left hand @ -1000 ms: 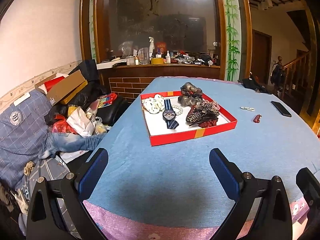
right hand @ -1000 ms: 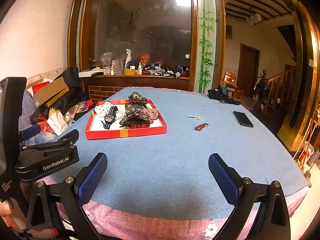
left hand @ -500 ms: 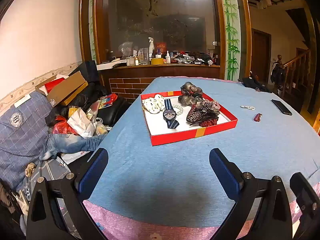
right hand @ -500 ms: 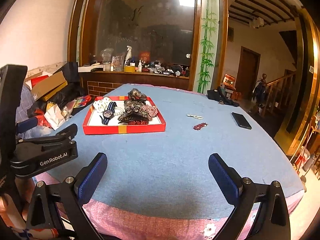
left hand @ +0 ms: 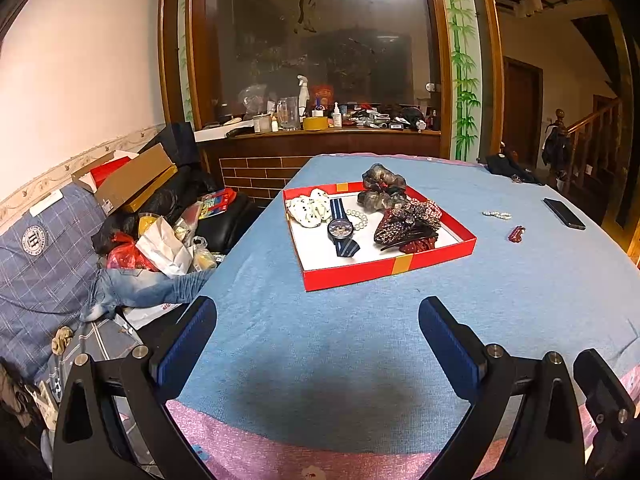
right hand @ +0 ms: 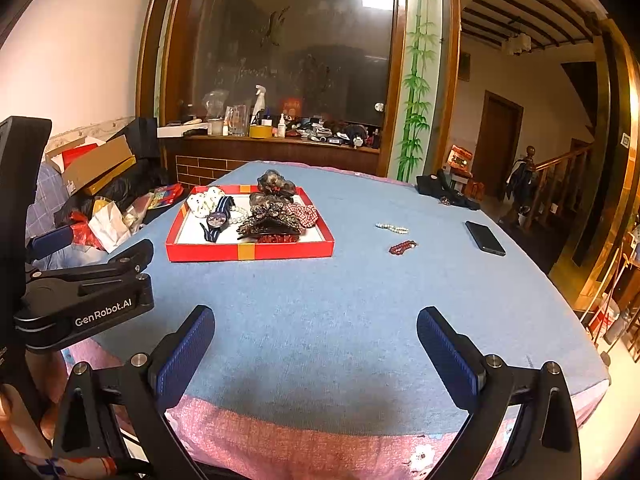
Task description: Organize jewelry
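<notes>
A red tray with a white floor sits on the blue tablecloth, holding a blue-strapped watch, white earrings, a pearl strand, hair clips and scrunchies. To its right on the cloth lie a pearl bracelet and a dark red bead bracelet. My left gripper hovers open over the near table edge, well short of the tray. My right gripper is open too, near the front edge, with nothing between its fingers.
A black phone lies at the table's right, a dark bundle at the far right edge. A sofa piled with boxes, bags and clothes flanks the left side. A cluttered wooden counter stands behind.
Both grippers have drifted slightly back and up from the table, so the tray looks a little farther and lower. Nothing was grasped; both stay open.
</notes>
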Action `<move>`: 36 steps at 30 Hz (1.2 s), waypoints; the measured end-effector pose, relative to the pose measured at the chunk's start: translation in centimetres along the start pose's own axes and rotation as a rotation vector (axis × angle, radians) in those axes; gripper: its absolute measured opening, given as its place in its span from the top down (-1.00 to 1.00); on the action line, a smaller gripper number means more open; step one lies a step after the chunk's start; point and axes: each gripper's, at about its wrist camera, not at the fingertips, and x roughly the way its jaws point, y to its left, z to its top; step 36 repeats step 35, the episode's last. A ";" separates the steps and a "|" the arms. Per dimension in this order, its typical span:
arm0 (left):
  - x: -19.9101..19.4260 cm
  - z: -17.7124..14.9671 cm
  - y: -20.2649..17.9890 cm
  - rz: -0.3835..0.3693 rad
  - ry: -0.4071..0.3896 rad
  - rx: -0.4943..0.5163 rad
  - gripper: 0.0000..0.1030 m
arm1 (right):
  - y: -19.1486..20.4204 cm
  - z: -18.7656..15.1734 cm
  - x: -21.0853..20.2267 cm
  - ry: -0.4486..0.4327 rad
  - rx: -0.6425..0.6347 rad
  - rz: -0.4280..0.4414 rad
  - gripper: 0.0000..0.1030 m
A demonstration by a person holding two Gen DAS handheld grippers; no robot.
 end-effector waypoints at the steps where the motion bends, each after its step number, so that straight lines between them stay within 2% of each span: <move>1: 0.0 0.0 0.0 0.001 0.001 0.000 -0.96 | 0.0 0.0 0.0 0.000 0.000 0.001 -1.00; 26: 0.0 0.0 0.2 -0.001 0.003 -0.004 -0.96 | 0.2 -0.1 0.1 0.005 -0.001 0.001 -1.00; 33: -0.1 -0.1 0.5 0.042 -0.005 0.011 -0.96 | 0.3 -0.2 0.2 0.007 0.002 0.004 -1.00; 36: -0.2 -0.1 0.5 0.029 -0.005 0.019 -0.96 | 0.3 -0.6 0.3 0.011 0.004 0.004 -1.00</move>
